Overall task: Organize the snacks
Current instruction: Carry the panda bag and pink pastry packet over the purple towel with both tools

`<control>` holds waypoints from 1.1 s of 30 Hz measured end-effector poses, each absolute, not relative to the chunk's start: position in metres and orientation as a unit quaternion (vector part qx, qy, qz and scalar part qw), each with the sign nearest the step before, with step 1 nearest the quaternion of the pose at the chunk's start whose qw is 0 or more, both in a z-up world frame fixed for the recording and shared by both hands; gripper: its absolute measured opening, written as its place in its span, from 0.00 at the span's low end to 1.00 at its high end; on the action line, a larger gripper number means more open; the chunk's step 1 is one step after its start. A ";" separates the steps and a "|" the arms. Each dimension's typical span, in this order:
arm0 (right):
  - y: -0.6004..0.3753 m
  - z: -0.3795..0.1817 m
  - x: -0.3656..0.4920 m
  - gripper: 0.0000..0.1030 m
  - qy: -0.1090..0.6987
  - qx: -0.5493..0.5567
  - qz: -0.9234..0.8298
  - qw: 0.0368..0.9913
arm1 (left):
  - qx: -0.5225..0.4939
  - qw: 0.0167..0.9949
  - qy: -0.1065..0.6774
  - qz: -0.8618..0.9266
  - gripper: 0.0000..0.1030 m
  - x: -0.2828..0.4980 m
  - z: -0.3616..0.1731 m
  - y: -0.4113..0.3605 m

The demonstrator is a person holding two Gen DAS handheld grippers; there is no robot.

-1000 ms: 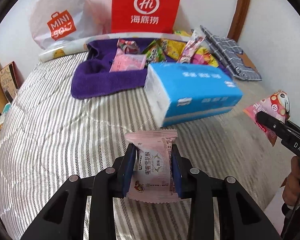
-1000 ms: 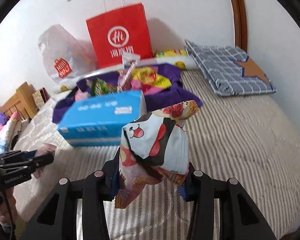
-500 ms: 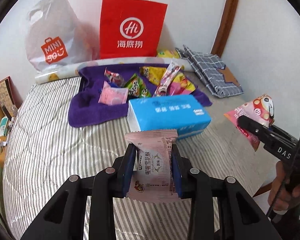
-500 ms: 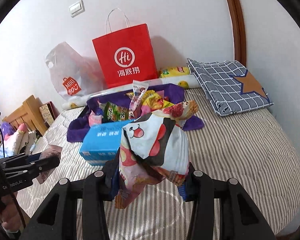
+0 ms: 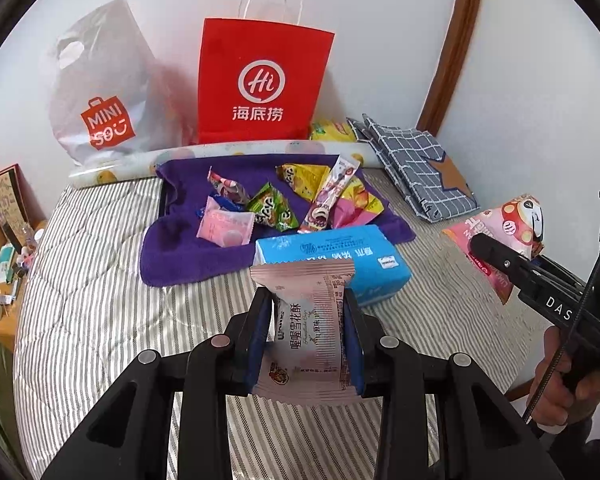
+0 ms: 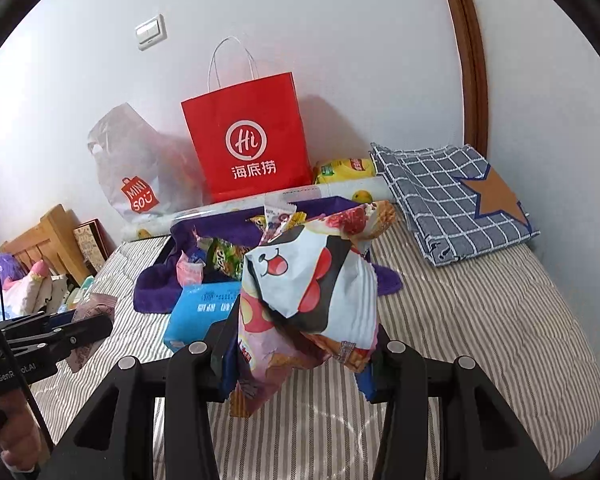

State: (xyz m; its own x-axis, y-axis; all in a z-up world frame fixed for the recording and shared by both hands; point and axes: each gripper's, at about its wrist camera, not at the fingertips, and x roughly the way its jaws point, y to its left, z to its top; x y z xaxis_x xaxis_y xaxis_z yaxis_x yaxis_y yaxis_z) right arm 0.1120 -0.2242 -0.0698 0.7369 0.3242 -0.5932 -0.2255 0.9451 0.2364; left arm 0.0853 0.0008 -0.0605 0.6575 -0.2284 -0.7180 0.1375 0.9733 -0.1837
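My left gripper [image 5: 306, 320] is shut on a pale pink snack packet [image 5: 306, 332] and holds it above the striped bed. My right gripper [image 6: 300, 340] is shut on a crumpled cartoon snack bag [image 6: 308, 300]; it also shows at the right of the left wrist view [image 5: 500, 240]. Several loose snack packets [image 5: 272, 208] lie on a purple towel [image 5: 188, 248] at the back of the bed. A blue tissue pack [image 5: 340, 256] lies in front of the towel, ahead of both grippers.
A red paper bag [image 5: 260, 84] and a white Miniso plastic bag [image 5: 100, 88] stand against the wall behind the towel. A folded checked cloth [image 6: 448, 196] lies at the back right. A wooden bedside stand with clutter [image 5: 0, 248] is to the left.
Both grippers have pulled back and up from the bed with their packets. The tissue pack and towel now look smaller and farther away.
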 end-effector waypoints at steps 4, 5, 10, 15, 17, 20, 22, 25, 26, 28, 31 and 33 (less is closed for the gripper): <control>-0.221 -0.064 0.115 0.42 0.323 0.070 0.148 0.932 | -0.057 0.910 0.398 -0.097 0.33 0.090 -0.058 0.003; -0.220 -0.063 0.116 0.42 0.323 0.069 0.147 0.932 | -0.059 0.910 0.398 -0.098 0.33 0.092 -0.057 0.004; -0.216 -0.062 0.123 0.42 0.324 0.066 0.142 0.933 | -0.062 0.911 0.396 -0.099 0.33 0.098 -0.056 0.007; -0.214 -0.061 0.128 0.42 0.325 0.068 0.141 0.933 | -0.064 0.911 0.394 -0.101 0.33 0.102 -0.056 0.010; -0.213 -0.060 0.130 0.42 0.323 0.066 0.140 0.934 | -0.066 0.911 0.394 -0.102 0.33 0.106 -0.056 0.011; -0.213 -0.059 0.133 0.42 0.321 0.070 0.140 0.934 | -0.065 0.911 0.394 -0.103 0.33 0.111 -0.056 0.011; -0.212 -0.060 0.135 0.42 0.322 0.071 0.141 0.934 | -0.064 0.911 0.394 -0.101 0.33 0.114 -0.055 0.010; -0.211 -0.061 0.140 0.42 0.325 0.072 0.141 0.932 | -0.061 0.911 0.395 -0.100 0.33 0.119 -0.056 0.011; -0.211 -0.062 0.142 0.42 0.325 0.073 0.141 0.932 | -0.059 0.912 0.395 -0.099 0.33 0.121 -0.056 0.010; -0.211 -0.063 0.147 0.42 0.326 0.074 0.141 0.932 | -0.059 0.912 0.395 -0.096 0.33 0.124 -0.057 0.011; -0.212 -0.064 0.153 0.42 0.328 0.077 0.142 0.931 | -0.060 0.911 0.398 -0.096 0.33 0.129 -0.058 0.012; -0.212 -0.064 0.156 0.42 0.327 0.077 0.142 0.931 | -0.057 0.911 0.397 -0.095 0.33 0.133 -0.058 0.012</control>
